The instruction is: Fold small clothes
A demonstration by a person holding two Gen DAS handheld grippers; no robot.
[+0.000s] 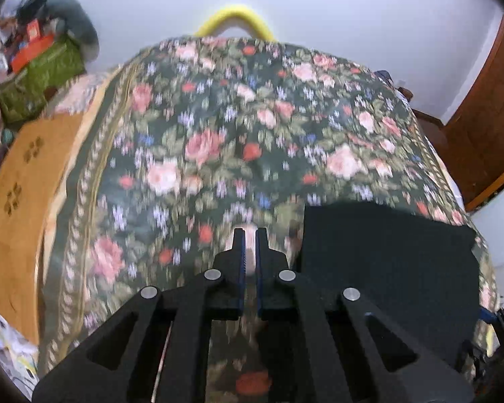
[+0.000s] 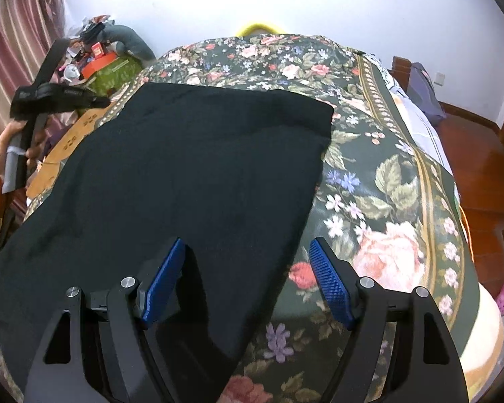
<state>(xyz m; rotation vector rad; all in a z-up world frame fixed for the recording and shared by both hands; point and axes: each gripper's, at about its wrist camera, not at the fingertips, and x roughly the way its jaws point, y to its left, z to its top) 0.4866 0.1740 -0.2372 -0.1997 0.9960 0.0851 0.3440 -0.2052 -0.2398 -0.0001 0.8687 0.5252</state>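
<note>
In the right wrist view, far left, the person's left hand (image 2: 15, 141) grips the handle of the left claw (image 2: 97, 100), raised in the air beside the bed's left edge, above a cardboard box (image 2: 67, 141). In its own blurred view, the left claw (image 1: 250, 235) has its 2 fingers (image 1: 239, 252) drawn almost together with only a narrow slit between them and nothing clamped there, above the floral bedspread (image 1: 198, 127). The black garment (image 1: 386, 255) lies to its right in that view. From the right wrist, the black garment (image 2: 184, 174) lies flat across the left and middle of the floral bedspread (image 2: 386, 184), its far edge straight and its right edge running diagonally. The right claw (image 2: 247, 255) stands wide open over the garment's near right edge, its left blue pad (image 2: 164, 278) above the cloth and its right blue pad (image 2: 331, 282) above bare bedspread, holding nothing.
</note>
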